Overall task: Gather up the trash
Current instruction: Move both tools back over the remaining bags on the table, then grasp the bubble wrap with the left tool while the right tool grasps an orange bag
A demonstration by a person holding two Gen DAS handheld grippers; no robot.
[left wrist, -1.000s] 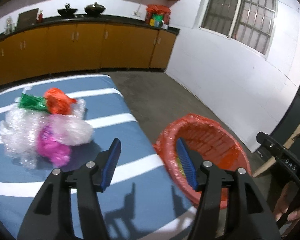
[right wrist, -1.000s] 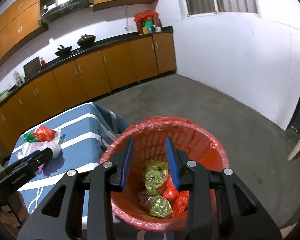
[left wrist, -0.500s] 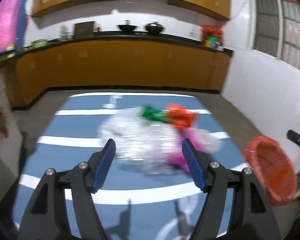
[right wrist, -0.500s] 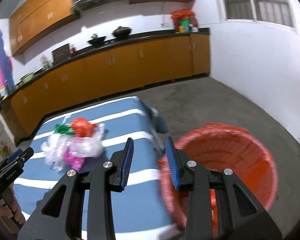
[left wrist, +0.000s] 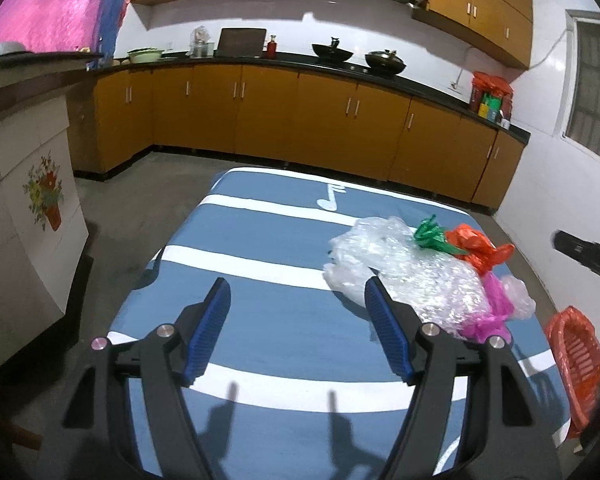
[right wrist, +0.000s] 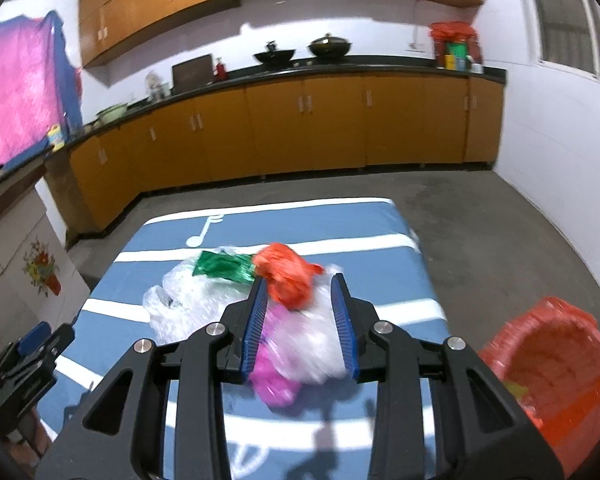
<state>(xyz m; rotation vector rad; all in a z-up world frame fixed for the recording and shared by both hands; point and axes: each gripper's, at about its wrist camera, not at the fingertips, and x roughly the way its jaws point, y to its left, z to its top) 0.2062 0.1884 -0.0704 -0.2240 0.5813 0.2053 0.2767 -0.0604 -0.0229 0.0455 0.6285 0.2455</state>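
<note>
A pile of trash lies on the blue, white-striped table (left wrist: 260,320): crumpled clear plastic (left wrist: 400,264), a green wrapper (left wrist: 430,234), an orange bag (left wrist: 476,246) and a pink bag (left wrist: 492,312). My left gripper (left wrist: 296,292) is open and empty over bare cloth, left of the pile. My right gripper (right wrist: 299,284) hovers above the pile with its jaws partly apart. The orange bag (right wrist: 288,276), the clear plastic (right wrist: 188,300) and the pink bag (right wrist: 272,376) show blurred through the gap, with no pad pressing on them. The red basket (right wrist: 552,368) stands off the table's right side with trash inside.
Wooden cabinets (left wrist: 320,120) under a black counter with pans line the far wall. A white cabinet (left wrist: 24,232) with a flower sticker stands to the left. Bare concrete floor (right wrist: 500,240) surrounds the table. The left gripper's body (right wrist: 32,352) shows at the lower left of the right wrist view.
Both grippers have swung left, away from the red basket and over the table toward the trash pile. The left jaws stand a little wider. The right jaws keep the same gap.
</note>
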